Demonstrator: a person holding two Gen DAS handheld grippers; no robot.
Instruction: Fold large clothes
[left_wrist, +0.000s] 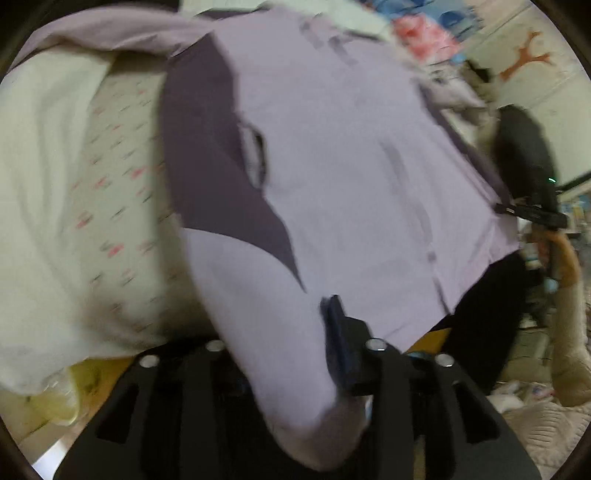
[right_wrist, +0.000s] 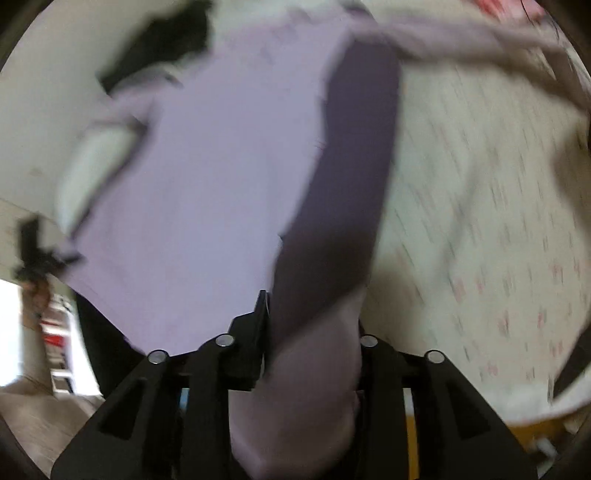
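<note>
Bed carried cream sheet with small pink and dark marks. Plain white bedding bunched along its edge. Lilac garment draped over sheet, dark purple underside showing; far end blurred.

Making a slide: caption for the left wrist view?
Left tongs gripping a lilac shirt spread above a patterned sheet.

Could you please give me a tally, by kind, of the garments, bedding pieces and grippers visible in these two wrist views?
Garments: 1, the lilac shirt held up between both grippers.
Bedding: 1, the patterned sheet.
Grippers: 2, the left gripper and the right gripper, each clamped on shirt fabric.
Total: 4
</note>
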